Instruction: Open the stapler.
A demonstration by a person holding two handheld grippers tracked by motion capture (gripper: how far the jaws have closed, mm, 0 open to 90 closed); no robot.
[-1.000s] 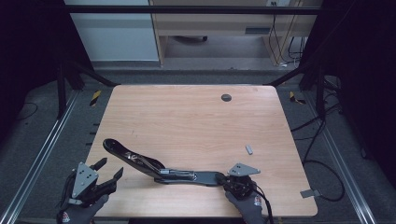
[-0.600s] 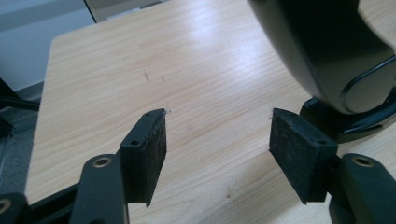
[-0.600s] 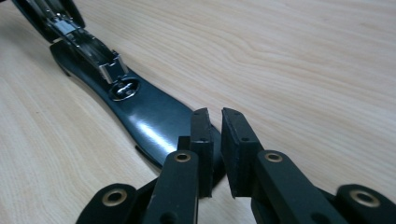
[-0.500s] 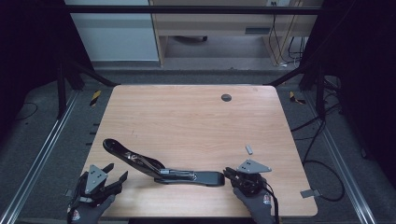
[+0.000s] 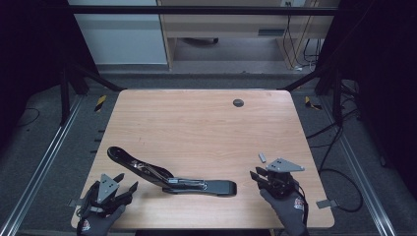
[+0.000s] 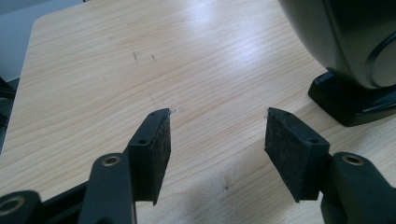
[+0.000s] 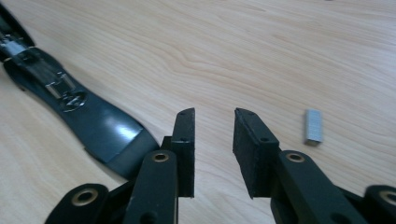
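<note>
A black stapler (image 5: 172, 179), swung open, lies near the table's front edge; its top arm slants up to the left and its base stretches right. My left gripper (image 5: 125, 182) stands open just left of it with nothing between its pads. In the left gripper view the left gripper (image 6: 217, 135) faces bare wood, with the stapler's end (image 6: 355, 51) at the upper right. My right gripper (image 5: 256, 173) is open, a little right of the stapler's base end. A small strip of staples (image 5: 262, 157) lies just beyond it. In the right gripper view the right gripper (image 7: 214, 126) sits between the stapler base (image 7: 93, 116) and the staples (image 7: 313, 126).
The wooden table (image 5: 196, 128) has a dark round grommet (image 5: 238, 103) near its far edge. Metal rails run along the floor on both sides, with cables (image 5: 339, 147) at the right. A cabinet stands beyond the table.
My right gripper has drawn back to the right, away from the stapler's base end. My left gripper has shifted slightly right toward the stapler. The stapler has stayed put.
</note>
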